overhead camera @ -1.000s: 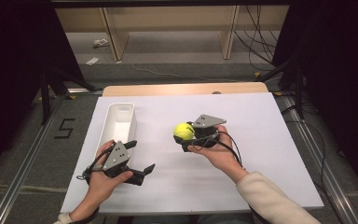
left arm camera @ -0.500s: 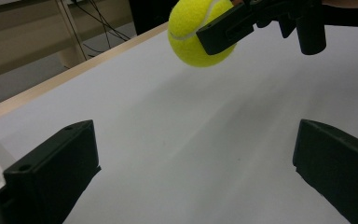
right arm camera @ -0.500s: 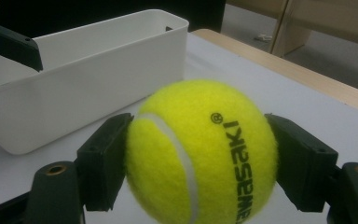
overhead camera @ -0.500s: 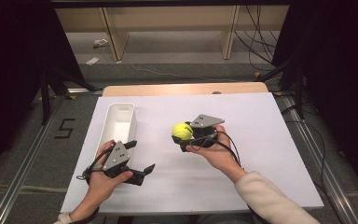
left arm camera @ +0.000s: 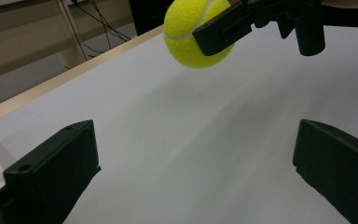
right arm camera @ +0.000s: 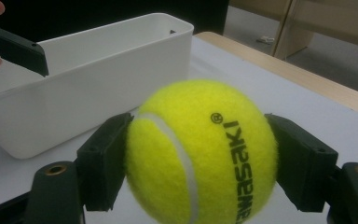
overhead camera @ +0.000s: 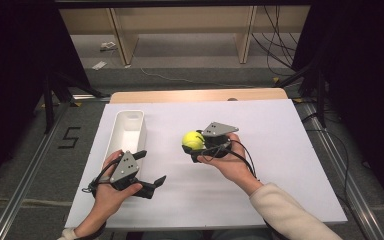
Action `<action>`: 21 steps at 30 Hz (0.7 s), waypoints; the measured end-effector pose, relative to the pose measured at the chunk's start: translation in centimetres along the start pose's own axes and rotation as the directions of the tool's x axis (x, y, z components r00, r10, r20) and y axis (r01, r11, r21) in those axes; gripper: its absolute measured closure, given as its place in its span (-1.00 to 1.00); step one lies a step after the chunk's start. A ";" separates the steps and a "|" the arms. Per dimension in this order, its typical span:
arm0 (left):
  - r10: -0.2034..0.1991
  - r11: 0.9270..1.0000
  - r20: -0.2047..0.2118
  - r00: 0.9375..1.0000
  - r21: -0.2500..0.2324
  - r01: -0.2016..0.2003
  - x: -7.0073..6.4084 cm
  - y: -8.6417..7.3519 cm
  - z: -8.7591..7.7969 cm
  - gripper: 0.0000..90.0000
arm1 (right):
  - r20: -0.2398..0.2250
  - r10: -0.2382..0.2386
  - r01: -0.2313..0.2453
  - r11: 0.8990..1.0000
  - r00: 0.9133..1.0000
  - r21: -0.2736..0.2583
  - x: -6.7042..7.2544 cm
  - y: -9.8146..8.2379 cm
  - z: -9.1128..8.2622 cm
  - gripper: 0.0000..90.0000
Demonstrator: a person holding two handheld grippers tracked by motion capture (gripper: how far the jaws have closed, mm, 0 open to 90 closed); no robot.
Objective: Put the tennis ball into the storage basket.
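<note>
Fuzzy yellow tennis ball (right arm camera: pixel 200 151) pinched between the right gripper (overhead camera: pixel 200 148)'s 2 black jaws, held above the white table (overhead camera: pixel 280 165).
Keep the squeeze steady and carry it level over the long white plastic bin (overhead camera: pixel 128 131); the left gripper (overhead camera: pixel 150 186) rests nearby, jaws spread, empty.

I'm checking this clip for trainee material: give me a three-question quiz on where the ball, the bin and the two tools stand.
1. True or false: the right tool is shut on the tennis ball.
2. Multiple choice: the white bin holds A) the tennis ball, B) nothing that shows, C) a cable.
3. Short answer: is the tennis ball resting on the table or held above it?

Key
1. True: in the right gripper view both pads press its sides.
2. B.
3. Held above it; the left gripper view shows clear space beneath it. The left tool sits open beside the bin.
</note>
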State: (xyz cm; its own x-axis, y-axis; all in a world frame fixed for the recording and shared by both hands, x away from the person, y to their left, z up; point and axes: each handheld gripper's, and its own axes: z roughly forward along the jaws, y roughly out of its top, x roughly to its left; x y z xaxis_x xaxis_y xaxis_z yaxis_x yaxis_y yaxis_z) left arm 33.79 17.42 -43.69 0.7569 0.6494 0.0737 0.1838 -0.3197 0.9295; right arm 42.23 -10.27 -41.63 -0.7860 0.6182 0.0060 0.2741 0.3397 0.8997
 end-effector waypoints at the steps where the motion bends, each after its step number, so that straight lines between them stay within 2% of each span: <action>1: 0.000 1.000 0.000 1.000 0.000 0.000 0.0 0.0 0.0 -1.00 | -0.001 0.000 0.000 1.000 1.000 0.001 0.0 0.0 0.0 -0.40; 21: -0.002 1.000 0.000 1.000 0.001 0.002 0.0 0.0 0.0 -1.00 | -0.004 0.003 -0.003 1.000 1.000 -0.002 0.3 0.3 0.6 -0.40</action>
State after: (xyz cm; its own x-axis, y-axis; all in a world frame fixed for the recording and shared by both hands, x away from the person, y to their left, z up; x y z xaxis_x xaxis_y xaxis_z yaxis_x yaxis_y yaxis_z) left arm 33.75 17.40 -43.69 0.7567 0.6498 0.0713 0.1861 -0.3187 0.9294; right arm 42.42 -9.62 -41.64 -0.7875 0.6162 0.0108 0.2755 0.3364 0.9005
